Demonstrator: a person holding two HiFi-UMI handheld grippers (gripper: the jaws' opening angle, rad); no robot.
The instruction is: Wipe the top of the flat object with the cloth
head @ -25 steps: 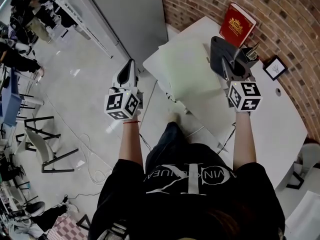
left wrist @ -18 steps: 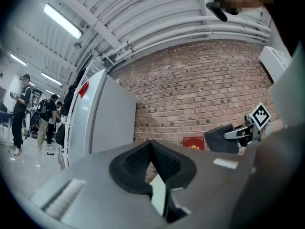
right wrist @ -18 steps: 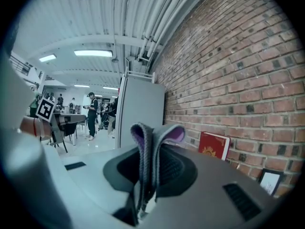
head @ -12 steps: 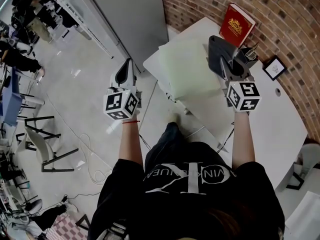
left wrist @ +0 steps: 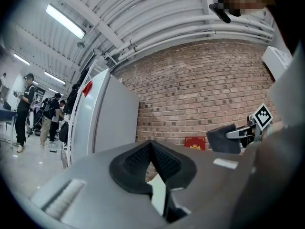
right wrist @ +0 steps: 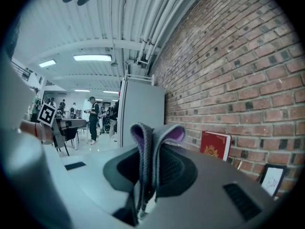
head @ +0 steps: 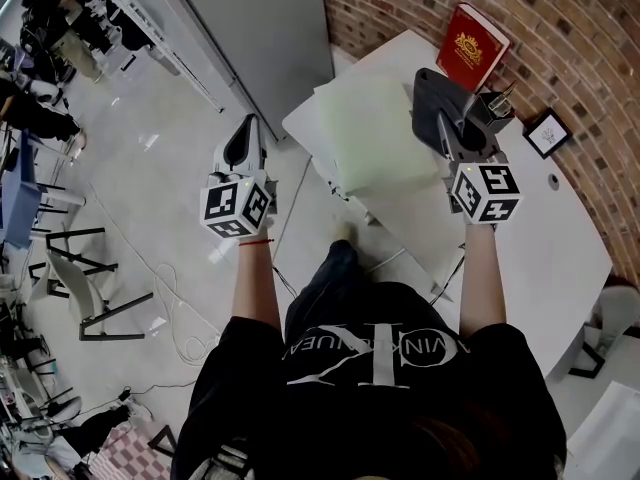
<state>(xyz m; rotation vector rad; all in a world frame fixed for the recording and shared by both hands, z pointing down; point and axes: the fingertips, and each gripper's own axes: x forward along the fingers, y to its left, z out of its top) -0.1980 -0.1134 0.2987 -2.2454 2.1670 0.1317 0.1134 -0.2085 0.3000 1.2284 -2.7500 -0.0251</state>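
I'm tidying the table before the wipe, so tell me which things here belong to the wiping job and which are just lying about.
For the job: grey cloth in the right gripper; pale green flat sheet on the white table.
Lying about: red book; small framed picture; left gripper, shut, empty.

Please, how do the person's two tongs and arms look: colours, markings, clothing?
Both the left tongs and right tongs have grey bodies with black ribbed pads and carry a white cube with black square markers. The person wears a black short-sleeved T-shirt with pale print and a thin red band on the left wrist.
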